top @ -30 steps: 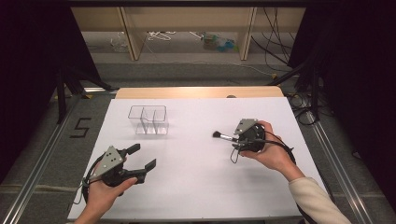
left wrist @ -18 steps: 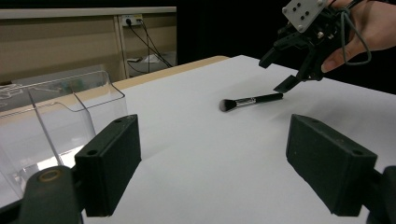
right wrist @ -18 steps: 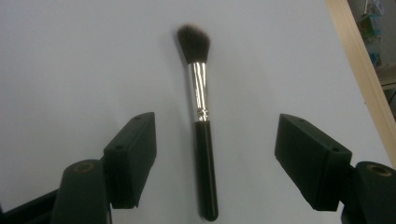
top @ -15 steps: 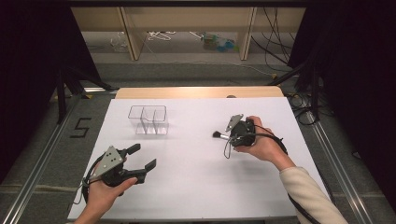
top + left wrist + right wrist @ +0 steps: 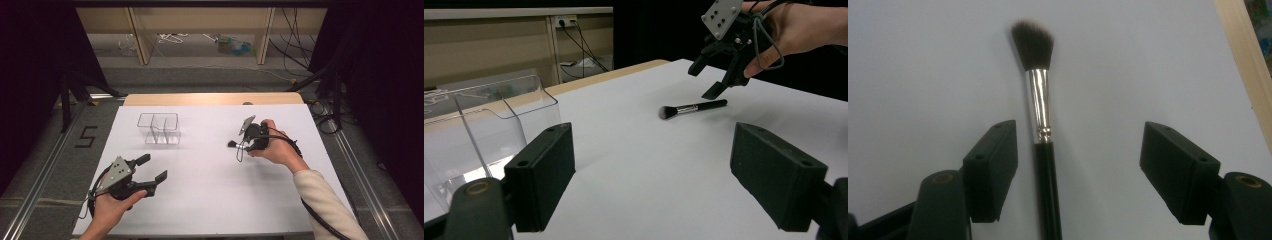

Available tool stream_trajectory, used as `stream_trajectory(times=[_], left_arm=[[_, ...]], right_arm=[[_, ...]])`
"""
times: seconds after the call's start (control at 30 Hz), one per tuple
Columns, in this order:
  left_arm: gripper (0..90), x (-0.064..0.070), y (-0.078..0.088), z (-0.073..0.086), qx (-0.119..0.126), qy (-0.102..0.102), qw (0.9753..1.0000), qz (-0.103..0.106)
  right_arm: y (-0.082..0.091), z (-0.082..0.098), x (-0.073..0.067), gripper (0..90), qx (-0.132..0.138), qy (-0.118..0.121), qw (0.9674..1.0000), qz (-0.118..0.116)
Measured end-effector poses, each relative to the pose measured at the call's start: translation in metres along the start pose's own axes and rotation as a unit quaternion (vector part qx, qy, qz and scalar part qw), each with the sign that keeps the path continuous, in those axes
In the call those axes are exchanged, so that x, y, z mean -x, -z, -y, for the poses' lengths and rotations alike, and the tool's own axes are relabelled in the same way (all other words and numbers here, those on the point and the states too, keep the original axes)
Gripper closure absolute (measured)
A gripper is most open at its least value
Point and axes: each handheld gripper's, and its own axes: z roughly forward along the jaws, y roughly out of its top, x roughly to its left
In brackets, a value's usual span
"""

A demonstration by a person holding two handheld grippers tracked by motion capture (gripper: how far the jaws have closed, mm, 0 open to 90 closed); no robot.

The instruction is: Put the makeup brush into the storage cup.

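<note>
While our right gripper [image 5: 1078, 165] hovers spread over the makeup brush [image 5: 1040, 120], its jaws have just been narrowing — not yet pinching. Our left gripper [image 5: 654, 170] rests spread, holding nothing.

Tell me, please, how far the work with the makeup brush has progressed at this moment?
Early stage. Done: the right tool is poised over the makeup brush, its handle between the jaws. In hand: those jaws have been closing but do not press it; the brush lies flat on the table. Left: gripping and lifting it, perhaps toward the clear organizer. The left tool waits open.
</note>
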Motion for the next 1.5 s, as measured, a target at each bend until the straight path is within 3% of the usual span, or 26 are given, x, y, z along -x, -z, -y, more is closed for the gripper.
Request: stream_trajectory(times=[0.3, 0.37, 0.4, 0.53, 0.57, 0.6, 0.97, 1.5], left_arm=[[17.9, -0.001, 0.0, 0.0, 0.0, -0.006, 1.0, 0.001], [17.9, -0.001, 0.0, 0.0, 0.0, -0.007, 1.0, 0.001], [17.9, -0.001, 0.0, 0.0, 0.0, -0.005, 1.0, 0.001], [17.9, -0.001, 0.0, 0.0, 0.0, -0.004, 1.0, 0.0], [17.9, -0.001, 0.0, 0.0, 0.0, -0.006, 1.0, 0.001], [17.9, -0.001, 0.0, 0.0, 0.0, -0.006, 1.0, 0.001], [18.0, -0.001, 0.0, 0.0, 0.0, -0.006, 1.0, 0.001], [18.1, -0.001, 0.0, 0.0, -0.001, -0.007, 1.0, 0.001]], right_arm=[[-0.011, -0.002, 0.001, 34.4, -0.018, -0.005, 0.9997, -0.013], [-0.013, -0.001, 0.003, 35.8, -0.022, 0.006, 0.9996, -0.014], [-0.014, -0.002, 0.001, 36.1, -0.019, -0.007, 0.9996, -0.021], [-0.017, -0.002, 0.001, 37.2, -0.028, -0.005, 0.9992, -0.027], [-0.018, -0.003, 0.002, 37.7, -0.036, 0.011, 0.9989, -0.028], [-0.019, -0.003, 0.001, 38.4, -0.034, 0.001, 0.9988, -0.033], [-0.026, -0.006, 0.0, 44.4, -0.053, 0.009, 0.9969, -0.057], [-0.032, -0.008, 0.003, 52.0, -0.068, 0.011, 0.995, -0.073]])
